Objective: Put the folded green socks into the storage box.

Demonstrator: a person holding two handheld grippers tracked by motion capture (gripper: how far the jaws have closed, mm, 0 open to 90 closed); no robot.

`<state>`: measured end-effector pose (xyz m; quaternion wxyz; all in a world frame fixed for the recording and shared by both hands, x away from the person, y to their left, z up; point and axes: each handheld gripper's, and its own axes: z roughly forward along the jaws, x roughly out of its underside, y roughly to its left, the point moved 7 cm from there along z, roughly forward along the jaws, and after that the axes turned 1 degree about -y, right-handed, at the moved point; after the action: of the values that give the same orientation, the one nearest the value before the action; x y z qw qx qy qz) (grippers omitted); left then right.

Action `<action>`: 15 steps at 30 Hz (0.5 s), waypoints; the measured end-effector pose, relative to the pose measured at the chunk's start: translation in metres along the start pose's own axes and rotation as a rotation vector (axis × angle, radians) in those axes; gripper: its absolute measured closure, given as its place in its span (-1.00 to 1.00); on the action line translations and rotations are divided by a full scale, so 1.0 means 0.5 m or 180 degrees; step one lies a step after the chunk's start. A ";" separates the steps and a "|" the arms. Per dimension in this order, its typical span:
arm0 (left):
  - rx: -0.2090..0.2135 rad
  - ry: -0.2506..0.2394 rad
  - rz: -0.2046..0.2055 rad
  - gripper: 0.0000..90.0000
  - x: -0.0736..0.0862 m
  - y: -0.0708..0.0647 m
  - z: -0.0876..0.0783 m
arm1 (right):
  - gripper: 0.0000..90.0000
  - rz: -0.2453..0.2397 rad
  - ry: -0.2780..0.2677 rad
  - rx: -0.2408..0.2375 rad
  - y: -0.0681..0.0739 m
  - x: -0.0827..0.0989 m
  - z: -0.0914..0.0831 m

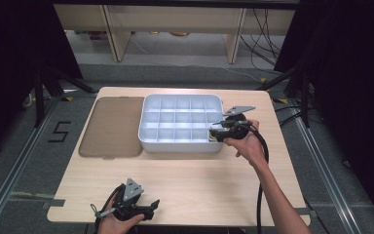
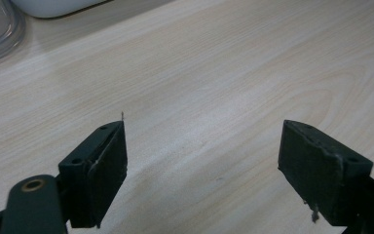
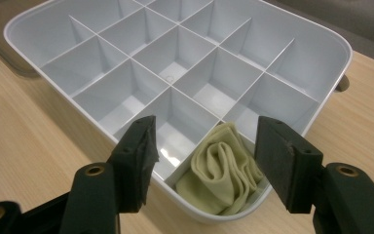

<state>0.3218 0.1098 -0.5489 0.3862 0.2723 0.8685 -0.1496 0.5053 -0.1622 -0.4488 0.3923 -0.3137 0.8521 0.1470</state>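
Note:
A white divided box [image 1: 181, 105] with several compartments stands in the middle of the wooden table [image 1: 190, 175]. A folded pale yellow-green cloth [image 3: 224, 170] lies in the box's near right corner compartment, also seen in the high view as the cloth [image 1: 214, 137]. My right gripper [image 1: 220, 127] hovers over that corner, open, its jaws apart on either side of the cloth [image 3: 202, 161]. My left gripper [image 1: 151, 207] rests near the table's front edge, open, with bare wood between its jaws [image 2: 202, 161].
A clear brownish lid [image 1: 112, 126] lies flat on the table left of the box; its rim [image 2: 0, 29] shows in the left gripper view. A box corner [image 2: 58, 6] is beyond it. Cables trail from both grippers. Dark stands flank the table.

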 end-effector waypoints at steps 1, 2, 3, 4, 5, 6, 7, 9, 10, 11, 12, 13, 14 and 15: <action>0.0003 -0.0012 -0.0032 -0.61 0.000 -0.001 0.001 | -0.08 -0.0006 -0.0022 -0.0006 0.000 0.001 -0.002; 0.0014 -0.0025 -0.0043 -0.61 -0.001 -0.002 0.001 | -0.08 0.0024 -0.0012 -0.0019 0.003 0.002 -0.005; 0.0028 0.0016 0.0010 -0.61 0.000 -0.001 -0.002 | -0.09 -0.0025 -0.0054 -0.0018 0.004 0.001 -0.007; 0.0020 0.0032 0.0018 -0.61 0.001 0.000 -0.001 | -0.09 0.0008 -0.0039 -0.0032 0.008 0.002 -0.011; 0.0030 0.0063 0.0010 -0.61 0.002 0.000 -0.002 | -0.10 0.0025 -0.0068 -0.0030 0.011 0.002 -0.014; 0.0033 0.0075 0.0018 -0.61 0.002 0.000 -0.003 | -0.11 -0.0002 -0.0138 -0.0030 0.012 0.001 -0.013; 0.0034 0.0067 0.0019 -0.61 0.002 0.000 -0.003 | -0.11 -0.0026 -0.0124 -0.0039 0.012 0.002 -0.015; 0.0033 0.0053 0.0017 -0.61 0.001 0.000 -0.004 | -0.12 -0.0055 -0.0171 -0.0085 0.016 0.002 -0.015; 0.0006 0.0056 0.0019 -0.61 0.002 0.002 -0.004 | -0.13 -0.0040 -0.0156 -0.0093 0.018 0.004 -0.018; 0.0001 0.0053 0.0056 -0.61 0.001 0.003 -0.004 | -0.14 0.0012 -0.0169 -0.0077 0.022 0.006 -0.019; -0.0007 0.0007 0.0030 -0.61 0.000 0.003 -0.002 | -0.15 -0.0008 -0.0200 -0.0082 0.023 0.007 -0.018; -0.0007 0.0006 0.0029 -0.61 0.000 0.002 -0.003 | -0.15 0.0002 -0.0171 -0.0115 0.025 0.010 -0.020; -0.0006 0.0005 0.0032 -0.61 0.000 0.002 -0.003 | -0.16 -0.0002 -0.0199 -0.0123 0.027 0.012 -0.020; -0.0013 0.0006 0.0021 -0.61 0.000 0.002 -0.003 | -0.17 0.0022 -0.0221 -0.0136 0.029 0.014 -0.021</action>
<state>0.3216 0.1115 -0.5483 0.3865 0.2746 0.8682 -0.1464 0.4864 -0.1590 -0.4472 0.4143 -0.3138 0.8357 0.1773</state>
